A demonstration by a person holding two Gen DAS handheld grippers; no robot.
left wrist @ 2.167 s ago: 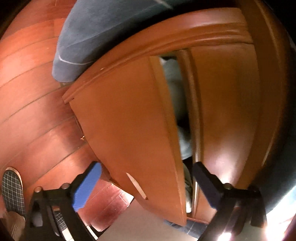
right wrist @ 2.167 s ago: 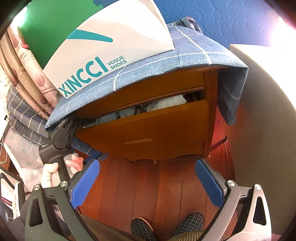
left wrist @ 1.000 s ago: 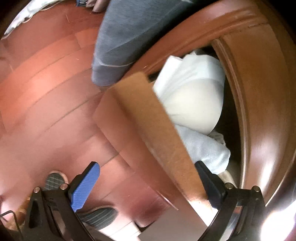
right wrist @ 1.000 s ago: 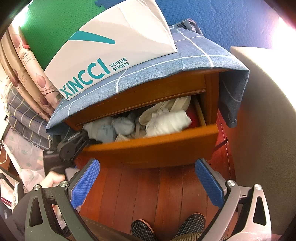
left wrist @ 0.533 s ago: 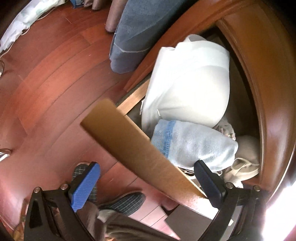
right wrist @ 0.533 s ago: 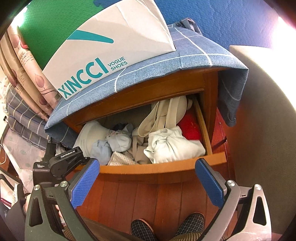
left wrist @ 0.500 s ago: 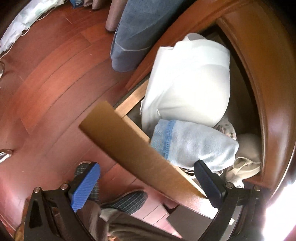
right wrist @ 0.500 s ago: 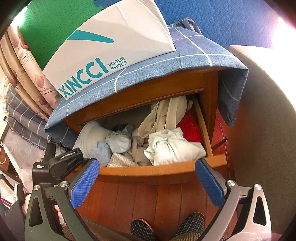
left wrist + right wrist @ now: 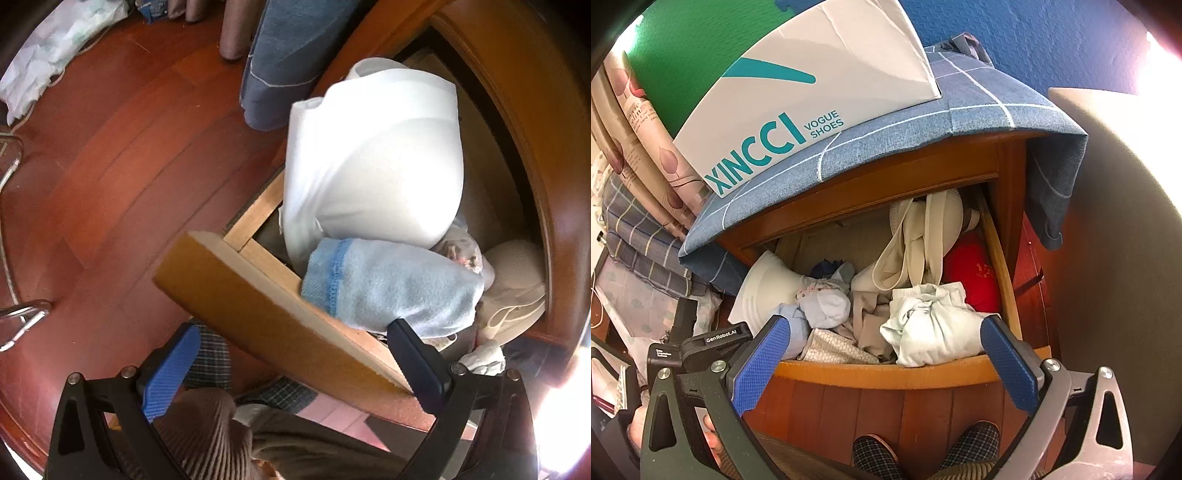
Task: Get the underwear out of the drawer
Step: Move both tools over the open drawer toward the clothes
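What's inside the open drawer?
The drawer holds bundled clothes: a pale knotted bundle, a red item, cream straps, a light blue roll. Whatever lies underneath is covered.

Open wooden drawer (image 9: 886, 371) of a nightstand, filled with clothing: a white folded garment (image 9: 764, 284) at the left edge, a light-blue roll (image 9: 827, 306) just beside it, a beige strapped piece (image 9: 916, 236) toward the back, a red item (image 9: 975, 273) against the right edge, and a pale knotted bundle (image 9: 927, 328) at the front edge. Nightstand top: a blue checked cloth (image 9: 982, 107) draped over its right edge, bearing a white shoe box (image 9: 812, 92)
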